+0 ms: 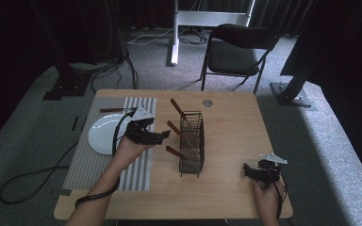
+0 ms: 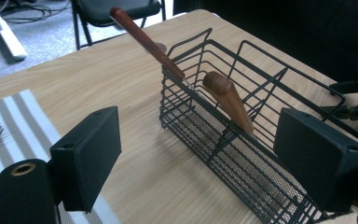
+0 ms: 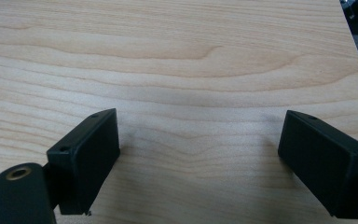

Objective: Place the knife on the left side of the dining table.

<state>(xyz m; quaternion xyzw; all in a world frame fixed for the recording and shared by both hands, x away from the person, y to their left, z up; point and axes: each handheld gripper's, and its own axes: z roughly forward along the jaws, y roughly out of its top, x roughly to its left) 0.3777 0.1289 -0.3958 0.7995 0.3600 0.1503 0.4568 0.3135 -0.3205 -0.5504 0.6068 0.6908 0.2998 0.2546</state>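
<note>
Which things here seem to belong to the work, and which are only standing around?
Likely in use: left gripper, open beside the wire basket; wooden-handled utensils; white plate; striped mat; fork.

Just around: right gripper, open over the bare table; folding chair.

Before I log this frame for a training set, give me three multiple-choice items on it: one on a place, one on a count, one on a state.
1. Where does the white plate lie?
A. on the striped mat
B. inside the wire basket
C. on the chair

2. How many wooden handles stick out of the wire basket?
A. one
B. three
C. five

3. How does the left gripper stand?
A. shut on a handle
B. shut on nothing
C. open

Answers: 1 A, the plate rests on the mat left of the basket. 2 B, the high view shows three brown handles. 3 C, the left gripper view shows its jaws wide apart, holding nothing.
</note>
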